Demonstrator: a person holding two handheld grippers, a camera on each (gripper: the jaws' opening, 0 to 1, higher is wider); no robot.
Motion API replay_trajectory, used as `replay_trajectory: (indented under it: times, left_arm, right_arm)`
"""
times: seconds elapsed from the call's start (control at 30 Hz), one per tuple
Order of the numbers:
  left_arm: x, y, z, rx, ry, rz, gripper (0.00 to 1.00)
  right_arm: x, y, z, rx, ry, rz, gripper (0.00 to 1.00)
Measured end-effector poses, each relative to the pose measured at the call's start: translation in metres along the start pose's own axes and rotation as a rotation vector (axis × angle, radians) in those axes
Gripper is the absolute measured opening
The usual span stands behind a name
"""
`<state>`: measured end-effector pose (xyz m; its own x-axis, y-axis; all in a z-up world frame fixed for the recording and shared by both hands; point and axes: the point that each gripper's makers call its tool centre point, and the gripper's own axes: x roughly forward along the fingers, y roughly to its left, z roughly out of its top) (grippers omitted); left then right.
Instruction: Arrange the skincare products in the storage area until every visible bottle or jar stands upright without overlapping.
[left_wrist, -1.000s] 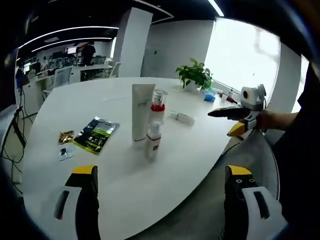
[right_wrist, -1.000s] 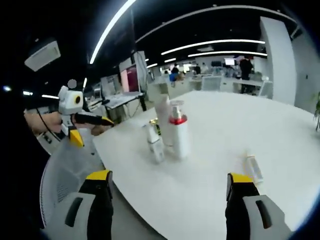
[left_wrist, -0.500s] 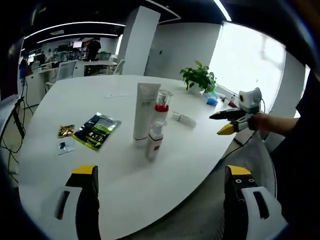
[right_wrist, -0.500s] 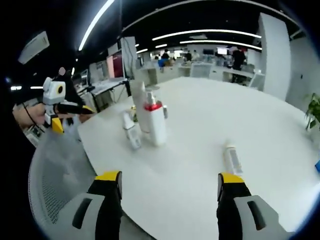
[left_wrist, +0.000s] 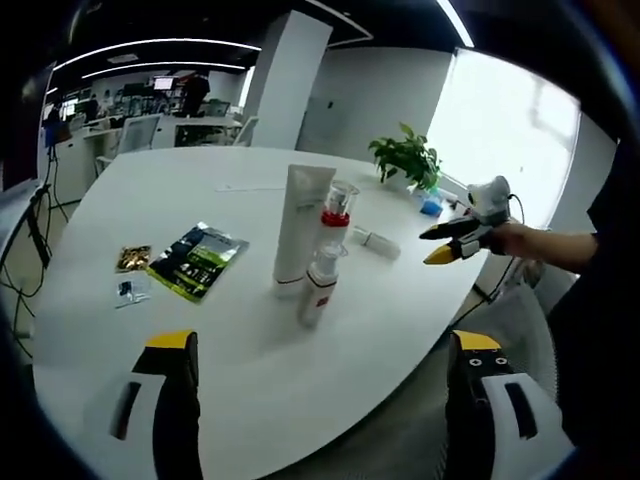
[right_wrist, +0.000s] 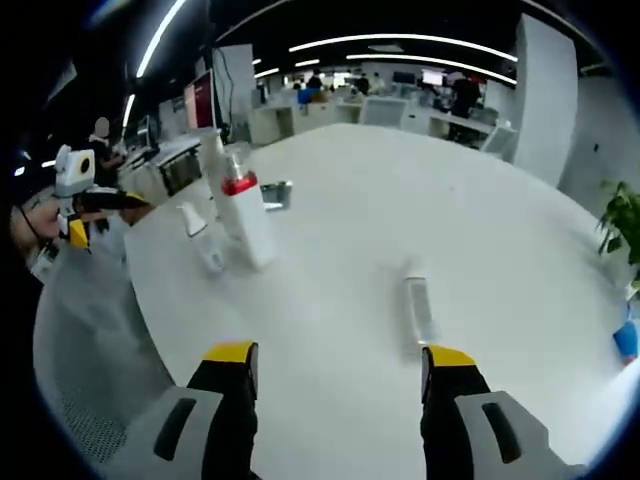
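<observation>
One small bottle (right_wrist: 418, 305) lies flat just ahead of the spread, empty right hand-held gripper (right_wrist: 340, 362).

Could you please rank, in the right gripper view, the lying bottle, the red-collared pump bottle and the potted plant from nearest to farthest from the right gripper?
1. The lying bottle, on its side on the table just ahead of the right gripper, toward its right jaw.
2. The red-collared pump bottle, upright, farther ahead on the left.
3. The potted plant, at the right edge, appears farthest.
</observation>
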<state>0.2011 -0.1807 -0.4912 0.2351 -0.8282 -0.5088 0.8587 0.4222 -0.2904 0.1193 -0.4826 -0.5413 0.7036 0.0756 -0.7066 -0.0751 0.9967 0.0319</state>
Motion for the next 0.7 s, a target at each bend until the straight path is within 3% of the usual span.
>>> replay_trajectory:
  times: [0.5, 0.7]
  left_arm:
    - [0.000, 0.007, -0.009, -0.048, 0.011, 0.032, 0.95]
    - [0.001, 0.007, -0.012, -0.055, 0.019, 0.042, 0.95]
  right_arm:
    - [0.050, -0.050, 0.000, -0.031, 0.094, -0.013, 0.55]
    - [0.061, -0.059, 0.001, -0.049, 0.125, -0.018, 0.50]
